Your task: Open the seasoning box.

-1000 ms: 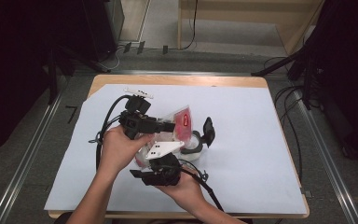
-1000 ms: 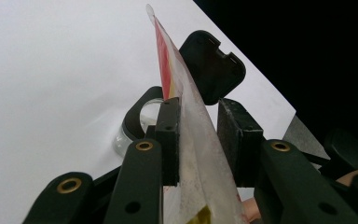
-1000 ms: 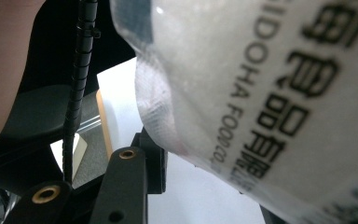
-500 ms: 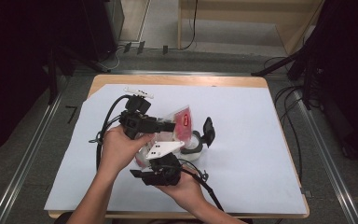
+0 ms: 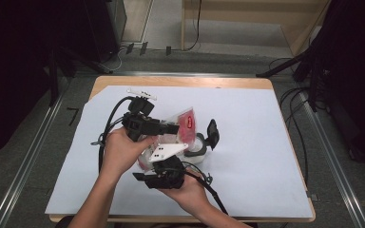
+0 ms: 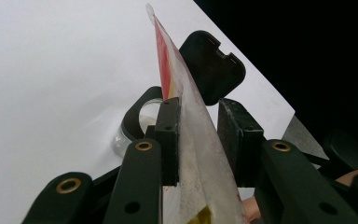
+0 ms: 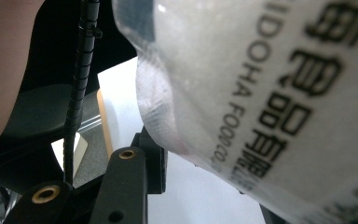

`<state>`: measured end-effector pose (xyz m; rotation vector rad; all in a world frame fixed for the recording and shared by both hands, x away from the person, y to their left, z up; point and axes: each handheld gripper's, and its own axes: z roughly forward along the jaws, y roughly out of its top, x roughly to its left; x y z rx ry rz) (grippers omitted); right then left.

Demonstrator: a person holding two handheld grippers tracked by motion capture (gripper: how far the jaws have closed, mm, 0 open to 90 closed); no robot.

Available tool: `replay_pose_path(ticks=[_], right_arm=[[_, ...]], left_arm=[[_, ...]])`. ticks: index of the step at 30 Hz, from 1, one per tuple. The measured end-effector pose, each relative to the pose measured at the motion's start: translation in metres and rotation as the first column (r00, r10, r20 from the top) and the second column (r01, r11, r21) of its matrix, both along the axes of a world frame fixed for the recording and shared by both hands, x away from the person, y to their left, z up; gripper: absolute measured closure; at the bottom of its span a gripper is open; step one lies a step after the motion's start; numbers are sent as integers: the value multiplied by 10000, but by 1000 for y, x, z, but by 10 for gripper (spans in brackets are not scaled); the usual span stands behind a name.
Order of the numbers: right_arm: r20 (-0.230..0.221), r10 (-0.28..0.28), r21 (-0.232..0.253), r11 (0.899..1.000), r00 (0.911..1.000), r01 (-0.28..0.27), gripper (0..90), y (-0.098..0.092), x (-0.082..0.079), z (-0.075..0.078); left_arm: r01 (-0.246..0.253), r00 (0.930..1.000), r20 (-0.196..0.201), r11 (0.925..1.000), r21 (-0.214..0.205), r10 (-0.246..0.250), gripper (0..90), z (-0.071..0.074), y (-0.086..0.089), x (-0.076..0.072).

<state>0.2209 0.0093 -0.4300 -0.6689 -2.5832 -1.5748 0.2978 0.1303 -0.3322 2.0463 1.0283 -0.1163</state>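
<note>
The plastic pouch [image 7: 279, 93] carries dark print; in the right gripper view the letters "IDOHA FOOD CO" can be read beside some Chinese characters, and from above a red label [image 5: 188, 121] shows on it. The pouch is held up over the white sheet [image 5: 247, 142], between both grippers and just above a glass jar [image 5: 197, 153] with a black hinged lid [image 5: 213, 134] that stands open.

The left gripper [image 6: 198, 135] pinches the thin edge of the pouch between its pads. The right gripper [image 5: 164, 156] is under the pouch; whether its jaws press on the pouch I cannot tell. The left hand [image 5: 121, 149] comes from the left side, the right hand [image 5: 187, 190] from below.

The wooden table [image 5: 171, 80] stands on a grey floor, with dark surroundings.
</note>
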Motion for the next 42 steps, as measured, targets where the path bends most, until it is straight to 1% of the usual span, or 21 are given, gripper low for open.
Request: replay_pose_path(ticks=[6, 16, 18, 22, 29, 36, 42], right_arm=[[-29, -4, 18, 10000, 10000, 4, 632, 0, 0, 0], [-27, -6, -4, 10000, 10000, 6, 632, -1, 0, 1], [-8, -9, 7, 10000, 10000, 9, 632, -1, 0, 1], [-11, -21, 17, 10000, 10000, 21, 633, -1, 0, 1], [-41, -6, 1, 10000, 10000, 6, 632, -1, 0, 1], [30, -35, -9, 10000, 10000, 35, 632, -1, -1, 1], [51, -55, 26, 10000, 10000, 54, 633, -1, -1, 1]], left_arm=[[-37, 10000, 16, 10000, -91, 37, 709, 0, -1, 0], [-46, 10000, 16, 10000, -54, 46, 707, 1, -2, 0], [8, 10000, 57, 10000, 52, -9, 708, 1, -2, 0], [19, 10000, 42, 10000, 70, -20, 708, 1, -2, 0], [2, 10000, 29, 10000, 27, -3, 708, 1, -2, 0], [36, 10000, 45, 10000, 70, -37, 707, 2, -2, 0], [33, 10000, 79, 10000, 20, -33, 707, 2, -2, 0]])
